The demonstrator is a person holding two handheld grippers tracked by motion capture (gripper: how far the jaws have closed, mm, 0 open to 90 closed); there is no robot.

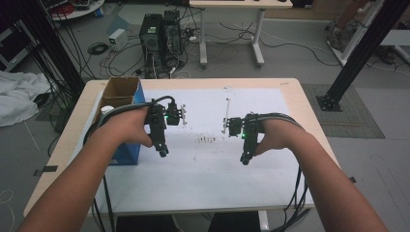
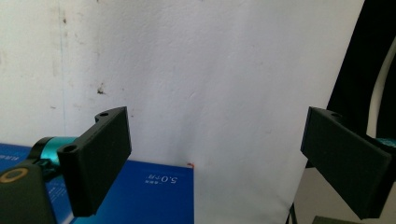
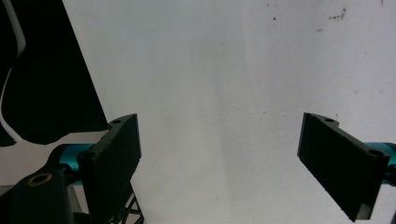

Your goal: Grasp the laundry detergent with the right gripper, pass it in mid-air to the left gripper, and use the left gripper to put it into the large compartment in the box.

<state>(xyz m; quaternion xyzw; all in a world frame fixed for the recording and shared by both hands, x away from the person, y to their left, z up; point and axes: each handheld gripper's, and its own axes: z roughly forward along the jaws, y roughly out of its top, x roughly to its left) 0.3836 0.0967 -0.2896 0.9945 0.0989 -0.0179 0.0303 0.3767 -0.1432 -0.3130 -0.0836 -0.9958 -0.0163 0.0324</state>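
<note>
My left gripper [image 1: 163,150] is held over a white sheet [image 1: 212,174] on the wooden table, close beside a blue box [image 1: 126,153] with an open cardboard top. In the left gripper view my left gripper [image 2: 217,135] is open, its jaws wide apart with nothing between them, and the blue box [image 2: 154,191] lies low between them. My right gripper [image 1: 245,158] hovers over the sheet's right half. In the right gripper view my right gripper [image 3: 219,135] is open too, with bare white sheet [image 3: 224,70] between its jaws.
A thin white stick [image 1: 226,113] lies on the sheet near the right gripper. Dark smudges [image 1: 207,139] mark the sheet's middle. Black cables [image 1: 295,193] hang off the table's front right. Beyond the table stand computer towers [image 1: 159,36] and another desk [image 1: 232,29].
</note>
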